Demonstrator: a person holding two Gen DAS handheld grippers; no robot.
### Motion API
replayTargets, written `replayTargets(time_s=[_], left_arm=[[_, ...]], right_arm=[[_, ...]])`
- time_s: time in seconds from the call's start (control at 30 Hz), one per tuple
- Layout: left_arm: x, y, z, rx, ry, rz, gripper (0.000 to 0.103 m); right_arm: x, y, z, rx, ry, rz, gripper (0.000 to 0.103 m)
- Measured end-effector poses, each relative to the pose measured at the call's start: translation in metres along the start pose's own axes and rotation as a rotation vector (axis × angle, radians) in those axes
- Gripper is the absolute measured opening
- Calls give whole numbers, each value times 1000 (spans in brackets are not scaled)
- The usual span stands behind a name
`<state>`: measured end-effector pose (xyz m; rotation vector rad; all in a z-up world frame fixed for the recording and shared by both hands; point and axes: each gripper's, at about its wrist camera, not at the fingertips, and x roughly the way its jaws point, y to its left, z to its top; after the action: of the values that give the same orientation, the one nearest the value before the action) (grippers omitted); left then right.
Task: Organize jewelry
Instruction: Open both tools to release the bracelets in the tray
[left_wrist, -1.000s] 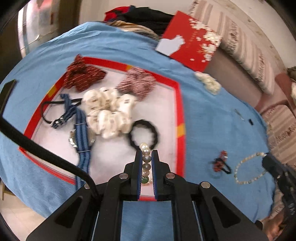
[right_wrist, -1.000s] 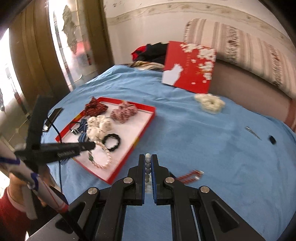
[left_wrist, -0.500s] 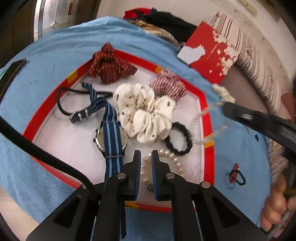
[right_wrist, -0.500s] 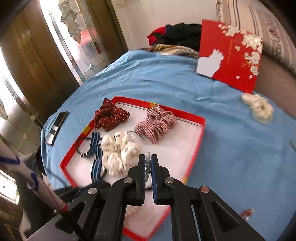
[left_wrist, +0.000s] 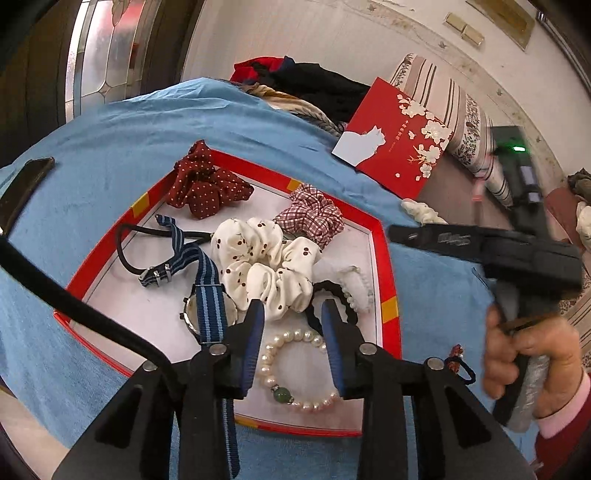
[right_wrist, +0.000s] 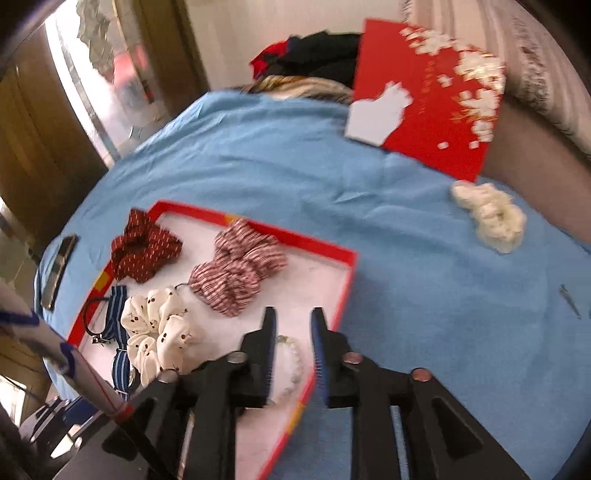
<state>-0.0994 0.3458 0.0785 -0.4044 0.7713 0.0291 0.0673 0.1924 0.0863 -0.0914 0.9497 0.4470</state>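
Observation:
A red-rimmed tray (left_wrist: 390, 280) with a white floor lies on the blue cloth. My left gripper (left_wrist: 293, 314) is open above a pearl bracelet with a green bead (left_wrist: 282, 395) that lies free at the tray's near edge. My right gripper (right_wrist: 293, 321) is open over the tray's right part (right_wrist: 347, 273); a second beaded bracelet (right_wrist: 295, 365) lies blurred below its fingers, and shows in the left wrist view (left_wrist: 356, 288) beside a black hair tie (left_wrist: 325, 288). The right gripper's body (left_wrist: 480, 243) reaches in from the right.
The tray holds a white cherry scrunchie (left_wrist: 266, 266), a dotted red scrunchie (left_wrist: 207, 188), a checked scrunchie (left_wrist: 310, 214) and a blue striped watch (left_wrist: 207, 306). On the cloth: a red-beaded hair tie (left_wrist: 458, 363), a cream scrunchie (right_wrist: 491, 218), a red box lid (right_wrist: 432, 103), a phone (right_wrist: 59, 269).
Both grippers were shut on bracelets and have opened. The pearl bracelet now lies in the tray under my left gripper. My right gripper moved over the tray and its bracelet dropped in.

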Motion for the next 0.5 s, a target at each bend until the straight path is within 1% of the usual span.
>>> replayTargets(time_s=[0.13, 0.23, 0.3, 0.33, 0.4, 0.43, 0.5], left_arm=[[-1, -1, -3, -5, -4, 7, 35], [-4, -1, -6, -9, -10, 7, 36], [-6, -4, -8, -3, -20, 2, 36], [-7, -5, -8, 0, -23, 0, 36], [-9, -11, -11, 13, -29, -7, 37], [-10, -14, -12, 17, -30, -10, 37], [-11, -20, -15, 29, -25, -19, 37]], right_arm=[[-33, -31, -15, 4, -22, -40, 25], [-53, -67, -46, 14, -1, -109, 25], [-61, -86, -66, 31, 17, -135, 25], [-65, -100, -81, 50, 34, -150, 25], [-70, -119, -104, 89, 59, -152, 25], [-73, -125, -110, 105, 66, -149, 25], [-78, -137, -128, 149, 72, -126, 25]])
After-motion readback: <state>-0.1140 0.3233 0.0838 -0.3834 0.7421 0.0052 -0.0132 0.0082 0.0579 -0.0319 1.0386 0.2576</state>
